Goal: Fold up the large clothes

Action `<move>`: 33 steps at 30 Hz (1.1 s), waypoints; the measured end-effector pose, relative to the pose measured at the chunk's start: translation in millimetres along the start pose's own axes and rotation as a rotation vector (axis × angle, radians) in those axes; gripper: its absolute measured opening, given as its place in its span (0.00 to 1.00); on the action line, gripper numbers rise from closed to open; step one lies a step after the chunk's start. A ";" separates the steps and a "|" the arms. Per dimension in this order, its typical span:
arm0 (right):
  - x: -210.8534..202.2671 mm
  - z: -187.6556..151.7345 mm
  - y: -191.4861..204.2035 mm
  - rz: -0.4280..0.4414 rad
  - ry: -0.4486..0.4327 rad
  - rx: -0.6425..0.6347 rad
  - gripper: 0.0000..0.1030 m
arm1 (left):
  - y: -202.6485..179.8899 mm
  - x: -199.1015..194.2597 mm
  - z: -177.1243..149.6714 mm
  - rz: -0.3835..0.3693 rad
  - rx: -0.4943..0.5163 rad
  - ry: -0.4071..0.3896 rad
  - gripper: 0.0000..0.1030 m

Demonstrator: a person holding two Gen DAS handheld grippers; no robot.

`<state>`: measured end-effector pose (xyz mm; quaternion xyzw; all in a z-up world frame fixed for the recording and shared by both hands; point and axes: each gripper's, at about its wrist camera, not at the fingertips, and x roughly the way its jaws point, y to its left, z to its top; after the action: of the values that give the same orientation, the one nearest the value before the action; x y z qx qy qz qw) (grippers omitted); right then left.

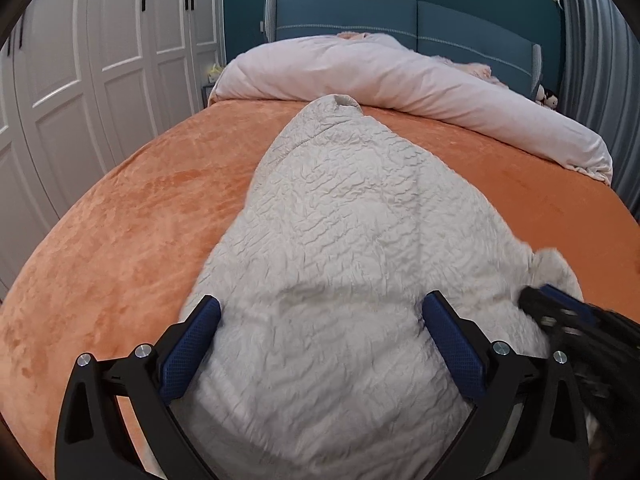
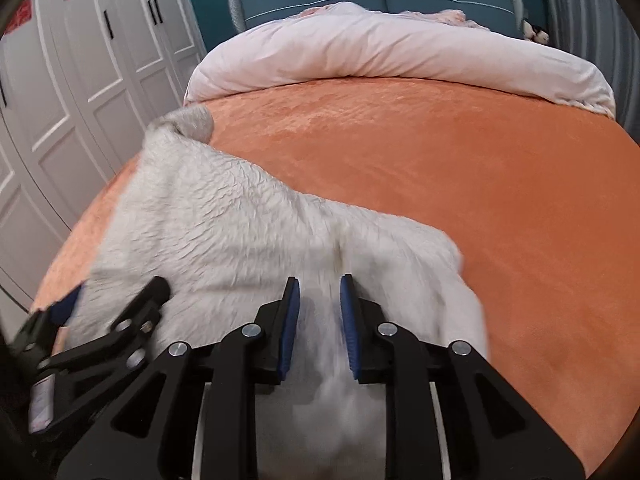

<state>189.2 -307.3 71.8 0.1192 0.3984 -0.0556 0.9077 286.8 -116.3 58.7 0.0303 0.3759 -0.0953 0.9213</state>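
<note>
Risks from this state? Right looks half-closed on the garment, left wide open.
1. The right gripper has a gap between its pads with the garment only loosely bunched there; a pull may slip it out.
2. The left gripper is wide open over cloth, holding nothing, so any lift is one-sided and drags the garment across the orange bedspread.

1. The left wrist view looks forward along the left gripper [image 1: 320, 324], low and close over the cream garment [image 1: 340, 240], facing the headboard [image 1: 400, 20].
2. The right wrist view sits just to the right, along the right gripper [image 2: 319, 300], facing the same way and equally close.
3. Both views share the garment, the orange bedspread [image 2: 440, 160], the rolled duvet [image 1: 400, 76] and the white wardrobe doors [image 2: 100, 60]; each sees the other gripper.
</note>
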 end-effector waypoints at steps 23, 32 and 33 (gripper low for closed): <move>-128.2 -101.2 -9.1 -0.010 0.070 0.105 0.32 | 22.4 -137.3 -79.5 0.067 0.030 0.241 0.95; -110.6 -98.0 -18.0 -0.056 0.093 0.135 0.32 | 46.7 -114.7 -121.7 0.120 0.028 0.337 0.95; -105.8 -100.0 -17.9 -0.065 0.106 0.132 0.32 | 48.1 -110.2 -125.1 0.124 0.028 0.343 0.95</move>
<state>43.2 -297.9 81.2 0.1686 0.4450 -0.1047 0.8733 133.4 -36.3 45.4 0.0822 0.5233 -0.0369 0.8474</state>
